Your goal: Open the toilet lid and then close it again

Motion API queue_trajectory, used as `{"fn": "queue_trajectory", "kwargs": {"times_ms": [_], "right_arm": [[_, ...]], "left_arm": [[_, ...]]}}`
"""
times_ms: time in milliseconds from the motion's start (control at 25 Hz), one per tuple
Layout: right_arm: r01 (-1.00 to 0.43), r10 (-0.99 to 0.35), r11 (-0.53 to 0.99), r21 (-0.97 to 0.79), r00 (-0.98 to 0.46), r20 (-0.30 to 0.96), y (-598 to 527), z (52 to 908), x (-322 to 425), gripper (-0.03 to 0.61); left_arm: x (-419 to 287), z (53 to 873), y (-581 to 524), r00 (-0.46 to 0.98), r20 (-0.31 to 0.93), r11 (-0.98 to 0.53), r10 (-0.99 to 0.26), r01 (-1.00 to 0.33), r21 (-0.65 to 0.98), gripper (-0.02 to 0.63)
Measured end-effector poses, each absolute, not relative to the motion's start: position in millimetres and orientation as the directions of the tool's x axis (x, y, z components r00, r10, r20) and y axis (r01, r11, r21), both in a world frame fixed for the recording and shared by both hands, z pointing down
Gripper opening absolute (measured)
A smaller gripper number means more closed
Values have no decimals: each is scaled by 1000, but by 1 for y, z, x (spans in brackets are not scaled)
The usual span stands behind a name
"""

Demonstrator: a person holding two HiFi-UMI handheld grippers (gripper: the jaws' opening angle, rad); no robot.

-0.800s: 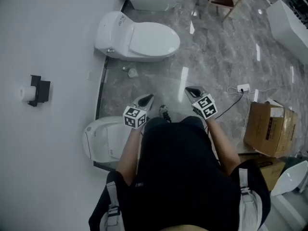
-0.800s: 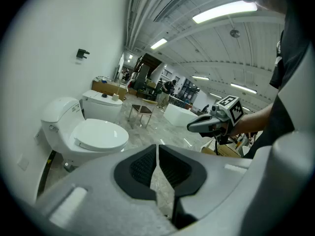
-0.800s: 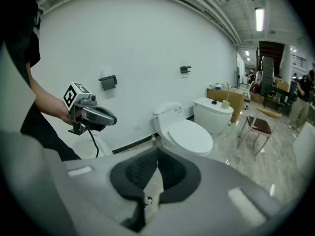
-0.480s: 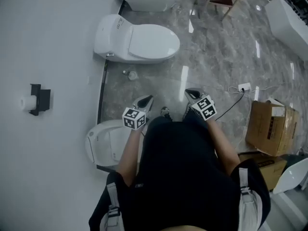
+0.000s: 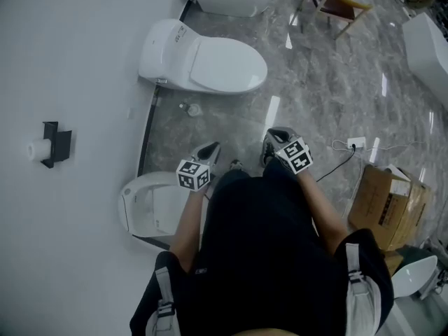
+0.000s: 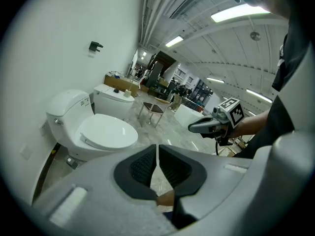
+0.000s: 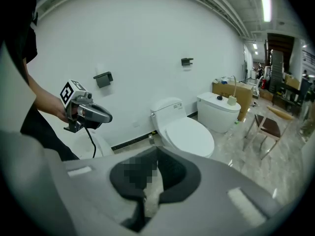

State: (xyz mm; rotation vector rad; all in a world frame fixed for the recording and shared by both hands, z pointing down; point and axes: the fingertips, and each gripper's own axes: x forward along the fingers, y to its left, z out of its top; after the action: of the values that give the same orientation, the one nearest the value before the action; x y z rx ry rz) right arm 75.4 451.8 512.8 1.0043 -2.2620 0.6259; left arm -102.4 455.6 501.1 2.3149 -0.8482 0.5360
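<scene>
Left tool (image 5: 209, 150): jaws together, nothing between them.
Right tool (image 5: 274, 136): jaws together, empty.
Toilet (image 5: 162, 47): against the wall (image 5: 70, 68), well apart from both tools.
Lid (image 5: 225, 65): down.

Observed: the grey two-jaw left tongs (image 5: 212, 148) are closed, their dark ribbed pads (image 6: 145, 165) meeting along a thin seam with nothing between them. Its black-and-white marker cube (image 5: 194, 174) sits at the rear, facing up. The bare left forearm (image 5: 183, 222) reaches forward from the torso, with the nose of the tongs tilted downward. The grey two-jaw right tongs (image 5: 274, 136) are also closed and empty, carrying a matching marker cube (image 5: 297, 156). The bare right forearm (image 5: 323, 212) is extended the same way, nose down. The two tongs sit side by side, apart from each other, at roughly equal reach ahead of the body.
</scene>
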Motion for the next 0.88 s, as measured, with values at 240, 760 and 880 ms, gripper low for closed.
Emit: {"fn": "queue_trajectory", "kwargs": {"times_ms": [240,760,880], "right_arm": [[-714,-443,672,-196,-601,665,401,515,101,3],[-612,-328,761,-217,-650,685,336,531,159,4],[-591,-306,777,-216,-654,692,328,535,172,4]], "left_arm": [[-72,499,421,670,557,-549,-490,-734,400,25],[-26,505,372,573,561,-403,-598,-820,407,25],[-19,505,361,555,556,-382,-619,-831,404,26]]}}
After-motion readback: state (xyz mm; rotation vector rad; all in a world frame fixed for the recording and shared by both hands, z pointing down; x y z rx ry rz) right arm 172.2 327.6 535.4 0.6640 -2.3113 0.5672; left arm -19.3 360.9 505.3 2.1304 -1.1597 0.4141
